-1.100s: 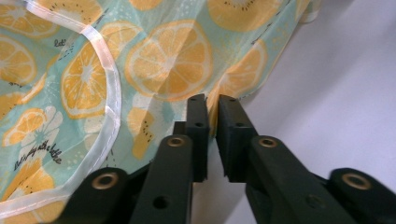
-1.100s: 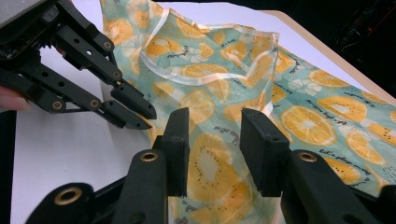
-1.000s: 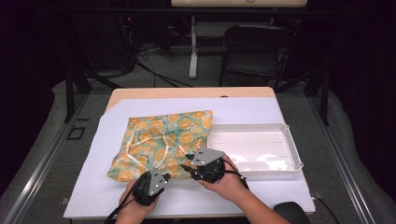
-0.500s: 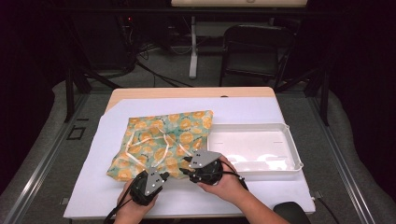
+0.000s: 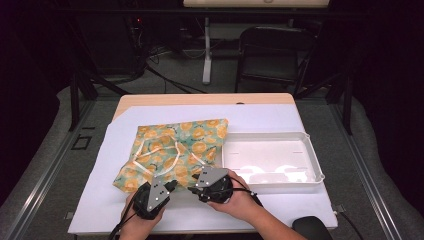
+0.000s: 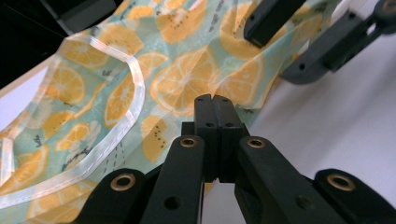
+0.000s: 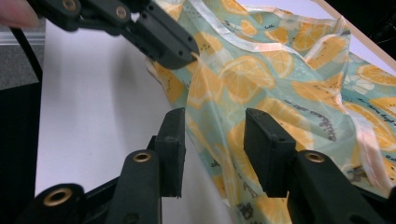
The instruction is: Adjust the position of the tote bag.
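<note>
Both tools low at cloth edge

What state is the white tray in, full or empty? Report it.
Empty: the white tray shows only its bare glossy floor in the high view, with the printed cloth lying beside it.

Setting: lab or recording studio. Evidence: bench under a white sheet, centre frame; dark surround; black metal frame rails at left and right edges; loose cables on grey carpet, upper centre; empty chair, upper right; stand post, top centre.
</note>
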Demonstrator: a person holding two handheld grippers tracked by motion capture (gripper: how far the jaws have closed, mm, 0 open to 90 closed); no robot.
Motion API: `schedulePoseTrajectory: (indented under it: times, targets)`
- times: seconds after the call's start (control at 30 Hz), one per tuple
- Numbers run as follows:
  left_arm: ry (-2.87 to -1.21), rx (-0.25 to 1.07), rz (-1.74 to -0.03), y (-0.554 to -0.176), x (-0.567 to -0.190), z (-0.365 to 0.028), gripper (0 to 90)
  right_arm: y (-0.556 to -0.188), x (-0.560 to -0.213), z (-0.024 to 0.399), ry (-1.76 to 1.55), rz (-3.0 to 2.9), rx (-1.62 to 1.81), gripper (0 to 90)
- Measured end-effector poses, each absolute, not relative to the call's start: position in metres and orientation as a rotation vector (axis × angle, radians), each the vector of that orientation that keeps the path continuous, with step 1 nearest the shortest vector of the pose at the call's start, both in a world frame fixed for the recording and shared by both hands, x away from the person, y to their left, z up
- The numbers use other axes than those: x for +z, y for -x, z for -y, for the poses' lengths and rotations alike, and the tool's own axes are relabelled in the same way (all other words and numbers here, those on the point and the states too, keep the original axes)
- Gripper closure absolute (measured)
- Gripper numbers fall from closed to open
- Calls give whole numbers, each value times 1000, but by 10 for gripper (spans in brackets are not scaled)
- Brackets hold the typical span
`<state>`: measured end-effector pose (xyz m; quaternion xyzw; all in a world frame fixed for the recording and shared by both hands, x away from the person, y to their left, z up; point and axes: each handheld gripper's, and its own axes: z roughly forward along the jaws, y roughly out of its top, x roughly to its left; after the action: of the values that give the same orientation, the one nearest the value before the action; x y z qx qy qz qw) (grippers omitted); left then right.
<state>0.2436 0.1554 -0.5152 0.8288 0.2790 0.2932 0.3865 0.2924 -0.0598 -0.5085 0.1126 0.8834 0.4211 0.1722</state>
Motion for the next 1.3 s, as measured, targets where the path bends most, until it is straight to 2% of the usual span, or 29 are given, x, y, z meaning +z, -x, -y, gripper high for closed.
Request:
schedulePoseTrajectory:
  times: [0.23,0.57,1.0,1.3]
  targets:
    - [-2090,756,-700,-240,-511,-154,900,-292,-512,56,-301,-2500,1156,623]
    - [-2075,737,-686,-238,-509,-149,900,-291,-518,51,-316,-2502,1125,732]
    - [-2069,717,-666,-237,-511,-144,900,-293,-522,48,-357,-2487,1137,782]
    - [-2074,713,-662,-236,-513,-142,900,-294,-521,48,-389,-2468,1153,892]
